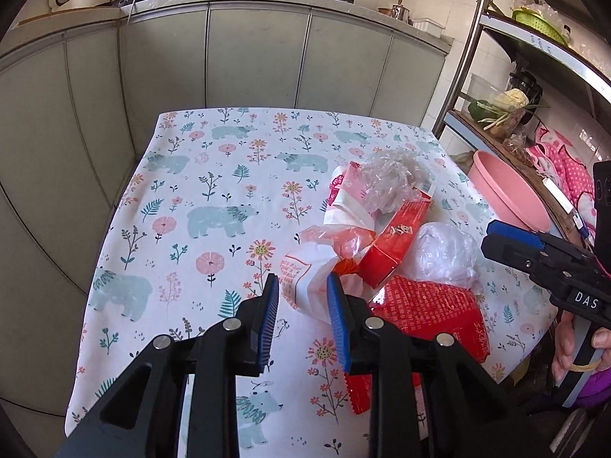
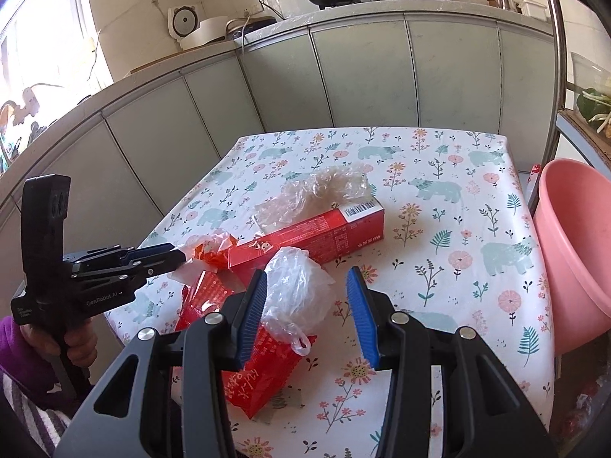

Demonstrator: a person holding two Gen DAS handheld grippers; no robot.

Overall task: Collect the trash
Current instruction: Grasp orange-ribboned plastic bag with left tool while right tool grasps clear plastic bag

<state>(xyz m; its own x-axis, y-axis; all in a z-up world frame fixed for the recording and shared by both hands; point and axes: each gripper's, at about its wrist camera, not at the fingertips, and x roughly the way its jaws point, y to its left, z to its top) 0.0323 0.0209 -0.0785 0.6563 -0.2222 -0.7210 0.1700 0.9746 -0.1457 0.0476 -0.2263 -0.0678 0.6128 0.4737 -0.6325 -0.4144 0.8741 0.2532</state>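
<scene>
On the floral, bear-printed tablecloth (image 1: pixel 214 175), a heap of trash is seen right of centre in the left wrist view: a crumpled clear wrapper (image 1: pixel 393 179) at the top, a long red box (image 1: pixel 397 244) beneath it, an orange-and-white plastic bag (image 1: pixel 324 259) at lower left, a knotted white plastic bag (image 1: pixel 443 255) to the right, and a red foil packet (image 1: pixel 427 305) nearest the camera.

Left gripper (image 1: pixel 303 286): jaws are held apart, with no earlier frame for comparison. A fold of the orange-and-white bag lies between the blue pads; firm pressing on it is not shown. In the right wrist view this gripper (image 2: pixel 179 253) is seen at left centre, its tips at the edge of that same bag (image 2: pixel 210 248).

Right gripper (image 2: pixel 305 286): jaws are spread. The knotted white bag (image 2: pixel 294 294) sits between them, close against the left pad, clear of the right pad; no grip is shown. The red foil packet (image 2: pixel 263 362) lies under it, the red box (image 2: pixel 313 236) beyond.

A pink basin (image 2: pixel 573 252) is noted at the right edge, beside the table. A hand (image 2: pixel 76 343) is seen on the left gripper's handle at lower left.
</scene>
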